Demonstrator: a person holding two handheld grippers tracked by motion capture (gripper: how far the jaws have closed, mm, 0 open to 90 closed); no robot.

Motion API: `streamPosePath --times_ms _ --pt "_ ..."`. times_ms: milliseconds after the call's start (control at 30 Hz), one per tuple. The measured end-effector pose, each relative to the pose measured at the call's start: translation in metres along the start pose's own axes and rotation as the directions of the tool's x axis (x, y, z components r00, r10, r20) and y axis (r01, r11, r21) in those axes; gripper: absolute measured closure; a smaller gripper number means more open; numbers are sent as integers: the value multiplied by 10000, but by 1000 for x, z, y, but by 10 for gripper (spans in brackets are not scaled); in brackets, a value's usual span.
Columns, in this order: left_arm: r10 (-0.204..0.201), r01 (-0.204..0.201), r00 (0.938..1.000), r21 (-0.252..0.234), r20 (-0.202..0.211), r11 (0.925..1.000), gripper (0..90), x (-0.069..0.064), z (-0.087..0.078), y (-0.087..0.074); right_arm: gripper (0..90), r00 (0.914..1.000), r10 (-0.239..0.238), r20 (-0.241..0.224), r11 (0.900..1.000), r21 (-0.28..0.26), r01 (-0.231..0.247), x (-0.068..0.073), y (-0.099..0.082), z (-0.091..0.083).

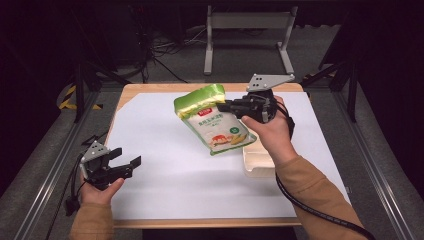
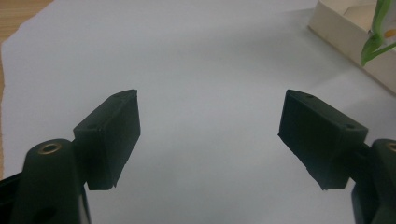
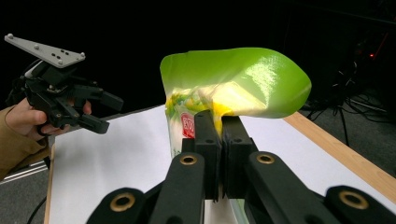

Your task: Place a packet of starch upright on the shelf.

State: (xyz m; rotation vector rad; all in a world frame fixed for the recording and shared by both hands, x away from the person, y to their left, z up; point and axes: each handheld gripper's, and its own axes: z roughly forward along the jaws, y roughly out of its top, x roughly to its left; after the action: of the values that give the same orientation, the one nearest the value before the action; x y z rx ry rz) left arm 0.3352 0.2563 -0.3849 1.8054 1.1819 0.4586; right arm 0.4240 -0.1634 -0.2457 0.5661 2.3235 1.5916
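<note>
A snack bag [image 1: 214, 121] with a green top and a white printed front hangs tilted above the white sheet. My right gripper [image 1: 221, 106] is shut on its upper right edge, near the green band. In the right gripper view the bag [image 3: 243, 79] curls over my right gripper [image 3: 216, 120], whose jaws pinch the film flat. My left gripper [image 1: 127, 156] hovers low at the near left of the sheet, open and holding nothing. The left gripper view has the left gripper [image 2: 210, 100] with its jaws wide apart over bare white sheet. That left gripper [image 3: 100, 112] also appears far left in the right gripper view.
A shallow cream box [image 1: 257, 164] sits on the sheet under the bag's lower corner and the right hand; it appears as the box [image 2: 343, 32] at top right in the left gripper view. The white sheet [image 1: 165, 185] covers a wooden table [image 1: 150, 89]. A metal stand [image 1: 247, 22] is beyond.
</note>
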Motion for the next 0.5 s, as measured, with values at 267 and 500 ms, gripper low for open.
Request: streamPosePath --times_ms 267,500 --pt "17 -17 10000 17 -11 10000 213 0 1 0 867 9999 22 145 9997 -228 -19 -9 -3 -16" --pt "30 -30 10000 22 -23 10000 213 0 0 -1 868 9993 17 373 9994 -356 -3 -14 -5 -31"
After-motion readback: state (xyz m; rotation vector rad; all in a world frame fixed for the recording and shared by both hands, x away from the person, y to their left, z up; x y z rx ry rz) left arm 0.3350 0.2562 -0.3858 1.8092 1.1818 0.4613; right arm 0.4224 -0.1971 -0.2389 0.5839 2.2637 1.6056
